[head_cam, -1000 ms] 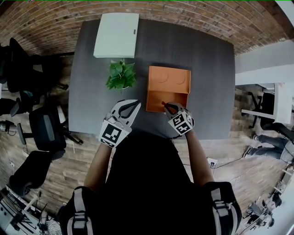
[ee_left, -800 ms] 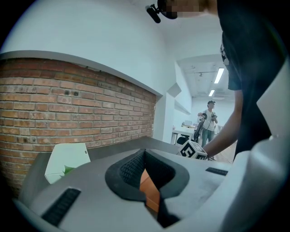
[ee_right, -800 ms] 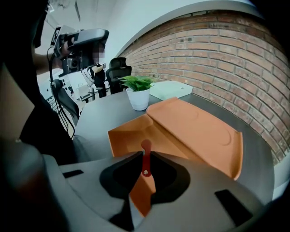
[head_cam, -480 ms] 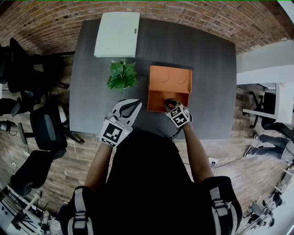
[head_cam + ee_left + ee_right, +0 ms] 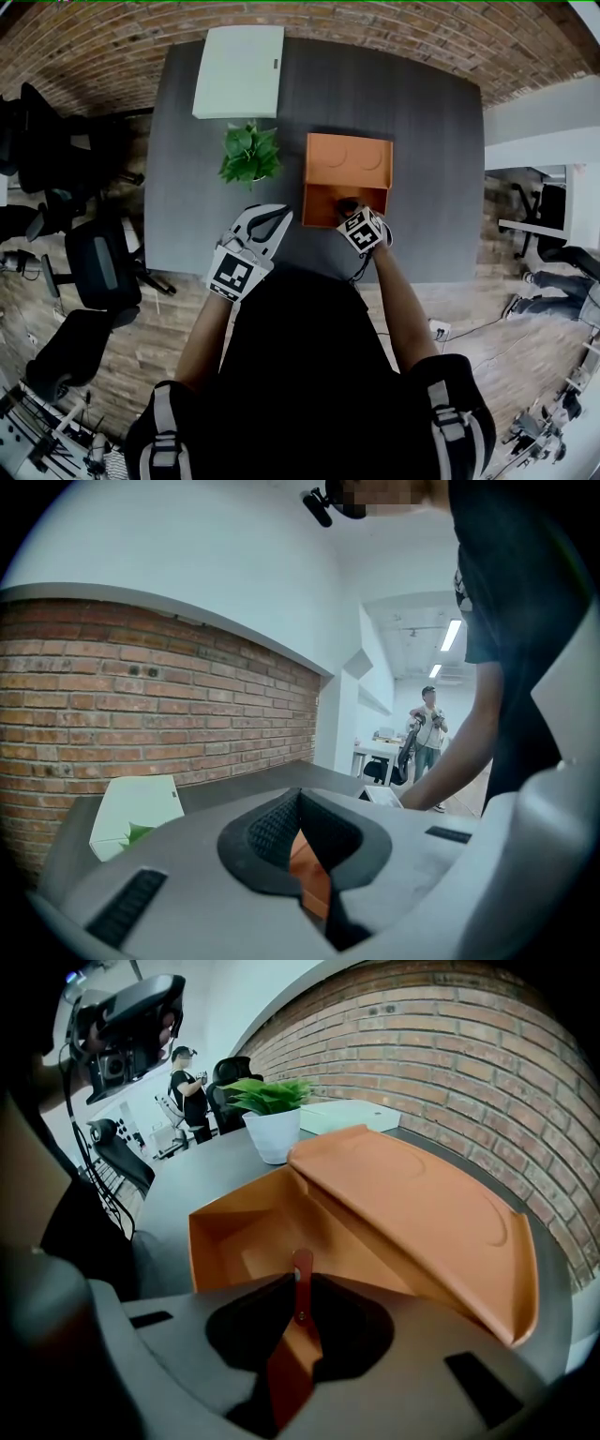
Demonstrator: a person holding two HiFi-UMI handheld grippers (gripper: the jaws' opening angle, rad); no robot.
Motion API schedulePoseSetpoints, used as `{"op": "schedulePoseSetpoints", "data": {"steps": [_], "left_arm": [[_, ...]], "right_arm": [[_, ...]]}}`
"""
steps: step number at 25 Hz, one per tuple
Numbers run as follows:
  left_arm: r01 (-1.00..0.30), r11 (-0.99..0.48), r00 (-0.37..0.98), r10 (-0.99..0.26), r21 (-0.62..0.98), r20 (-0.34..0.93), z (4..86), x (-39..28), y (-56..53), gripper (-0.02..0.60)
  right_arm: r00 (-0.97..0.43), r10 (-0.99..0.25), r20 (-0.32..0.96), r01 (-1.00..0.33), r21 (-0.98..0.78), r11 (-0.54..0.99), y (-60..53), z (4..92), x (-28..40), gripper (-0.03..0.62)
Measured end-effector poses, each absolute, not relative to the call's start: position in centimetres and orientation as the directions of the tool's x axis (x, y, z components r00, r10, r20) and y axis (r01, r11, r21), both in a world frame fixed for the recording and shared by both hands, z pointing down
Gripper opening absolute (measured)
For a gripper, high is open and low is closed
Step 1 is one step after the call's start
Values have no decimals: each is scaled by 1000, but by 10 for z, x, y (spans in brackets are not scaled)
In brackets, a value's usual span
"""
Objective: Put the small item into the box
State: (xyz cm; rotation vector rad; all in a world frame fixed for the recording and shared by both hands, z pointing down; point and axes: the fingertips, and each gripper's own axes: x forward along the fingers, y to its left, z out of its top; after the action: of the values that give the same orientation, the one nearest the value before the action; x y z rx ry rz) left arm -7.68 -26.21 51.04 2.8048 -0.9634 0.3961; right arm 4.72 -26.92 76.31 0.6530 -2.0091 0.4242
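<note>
An orange box (image 5: 325, 197) stands open on the dark table (image 5: 427, 141), its lid (image 5: 348, 159) leaning back on the far side. My right gripper (image 5: 349, 208) hangs over the box's near edge, shut on a small, thin red-brown strip (image 5: 302, 1267). In the right gripper view the strip sticks up between the pads, above the box's hollow (image 5: 239, 1237), with the lid (image 5: 422, 1199) to the right. My left gripper (image 5: 275, 217) lies on the table left of the box, shut with nothing in it. Past its closed tips (image 5: 300, 797) a sliver of the orange box (image 5: 309, 864) shows.
A potted green plant (image 5: 248, 155) stands just left of the box. A flat white box (image 5: 239, 70) lies at the table's far left corner. Office chairs (image 5: 94, 267) stand left of the table. A brick wall runs behind the table, and a person stands far off in the room.
My right gripper has moved forward with the strip, from in front of the box to over its near edge. The left gripper has barely moved.
</note>
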Motion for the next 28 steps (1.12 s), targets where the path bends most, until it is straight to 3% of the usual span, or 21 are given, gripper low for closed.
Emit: {"op": "schedulePoseSetpoints", "data": {"steps": [20,28], "left_arm": [[-617,-785,760,-578,52,296,510,-77,-261,23],[-611,-790,764,-573,46,298,509,-74,-260,23]], "right_arm": [[-343,-272,899,-589,20,808,-270,771,52,69],[-366,-312,877,-600,34,799,-270,758,52,110]]}}
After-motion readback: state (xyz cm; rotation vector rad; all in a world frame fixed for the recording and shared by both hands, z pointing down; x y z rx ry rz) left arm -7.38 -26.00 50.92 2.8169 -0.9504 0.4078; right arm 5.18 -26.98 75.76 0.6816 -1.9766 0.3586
